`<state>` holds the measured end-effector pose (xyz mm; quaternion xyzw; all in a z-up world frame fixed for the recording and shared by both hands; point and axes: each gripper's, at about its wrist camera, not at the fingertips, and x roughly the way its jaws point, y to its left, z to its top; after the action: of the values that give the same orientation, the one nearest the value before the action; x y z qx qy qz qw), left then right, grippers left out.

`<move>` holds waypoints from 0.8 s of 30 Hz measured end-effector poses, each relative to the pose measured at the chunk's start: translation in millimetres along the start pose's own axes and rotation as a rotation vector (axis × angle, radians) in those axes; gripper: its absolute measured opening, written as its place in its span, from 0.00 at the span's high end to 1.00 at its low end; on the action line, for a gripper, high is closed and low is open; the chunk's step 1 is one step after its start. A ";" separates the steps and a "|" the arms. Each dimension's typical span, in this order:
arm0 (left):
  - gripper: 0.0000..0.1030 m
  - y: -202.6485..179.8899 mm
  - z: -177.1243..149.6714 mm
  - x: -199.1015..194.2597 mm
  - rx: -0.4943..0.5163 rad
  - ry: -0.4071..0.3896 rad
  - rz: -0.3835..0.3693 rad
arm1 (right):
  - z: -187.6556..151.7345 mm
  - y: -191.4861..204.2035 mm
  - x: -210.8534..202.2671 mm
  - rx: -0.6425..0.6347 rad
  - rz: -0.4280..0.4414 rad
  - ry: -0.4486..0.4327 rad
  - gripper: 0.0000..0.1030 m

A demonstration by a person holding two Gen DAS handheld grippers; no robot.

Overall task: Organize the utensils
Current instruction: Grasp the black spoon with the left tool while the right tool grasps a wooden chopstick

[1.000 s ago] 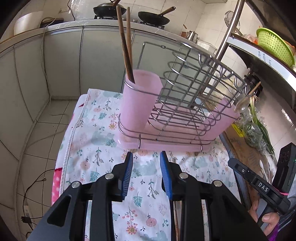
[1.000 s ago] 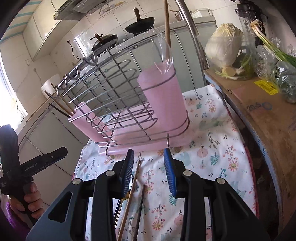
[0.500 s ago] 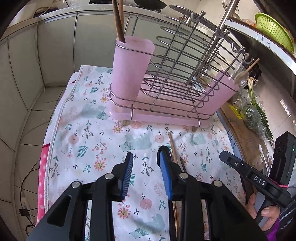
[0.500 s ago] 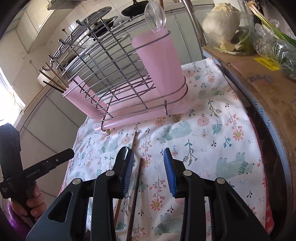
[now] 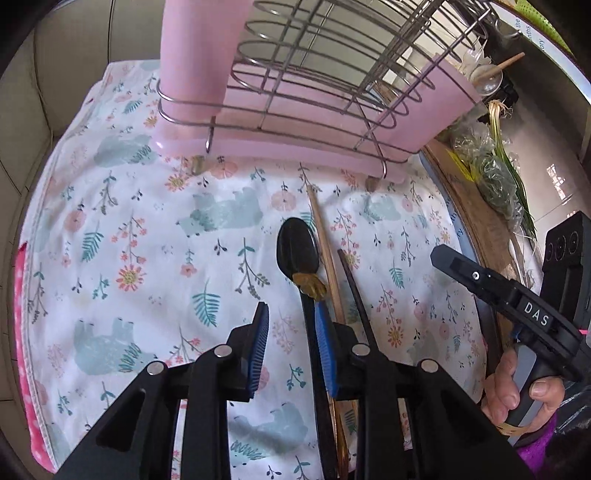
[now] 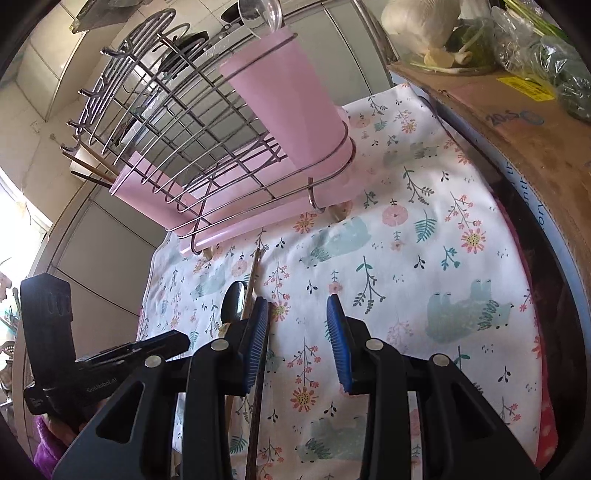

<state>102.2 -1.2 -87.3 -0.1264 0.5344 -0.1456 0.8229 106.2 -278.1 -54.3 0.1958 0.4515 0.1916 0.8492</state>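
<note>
A black spoon [image 5: 298, 247] lies on the floral cloth [image 5: 129, 236], beside a light wooden chopstick [image 5: 327, 251] and a dark chopstick [image 5: 356, 295]. My left gripper [image 5: 290, 350] is open, low over the cloth, its right pad next to the spoon's handle. My right gripper [image 6: 297, 343] is open and empty above the cloth; the spoon [image 6: 232, 301] and chopsticks [image 6: 253, 280] lie by its left finger. The wire rack [image 5: 332, 74] holds a pink cup [image 5: 199, 59] with chopsticks [image 6: 88, 166] and another pink cup [image 6: 295, 107] with a clear spoon [image 6: 258, 16].
A cardboard box [image 6: 517, 122] with cabbage [image 6: 424, 22] and greens [image 5: 495, 173] borders the cloth on the right. The cloth's left edge [image 5: 26, 295] drops off to the tiled floor. Cabinets stand behind the rack.
Both grippers pulled back from the rack and tilted down toward the cloth. The black spoon and the loose chopsticks have come into view beneath them. Both stay open.
</note>
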 end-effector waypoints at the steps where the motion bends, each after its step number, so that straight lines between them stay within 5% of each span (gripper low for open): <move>1: 0.77 -0.4 -1.9 3.8 0.005 0.013 -0.009 | 0.1 -0.3 0.8 0.002 0.002 0.002 0.67; 6: 0.79 -4.9 -8.8 16.5 0.037 0.049 -0.024 | 2.0 -2.0 4.0 0.009 0.001 0.008 0.67; 11: 0.99 -7.4 -9.0 14.0 0.050 0.017 -0.043 | 1.9 -1.9 6.9 0.013 0.003 0.016 0.67; 17: 1.00 4.0 -6.7 -0.8 0.020 -0.038 -0.013 | 1.3 2.5 8.4 -0.001 0.000 0.021 0.67; 24: 0.96 10.2 -2.5 6.2 -0.034 0.033 -0.121 | -1.0 8.0 14.3 -0.010 0.013 0.042 0.67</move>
<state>103.4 5.7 -97.2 -0.1703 0.5418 -0.1881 0.8013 111.5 -263.9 -60.7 0.1905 0.4669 0.2033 0.8393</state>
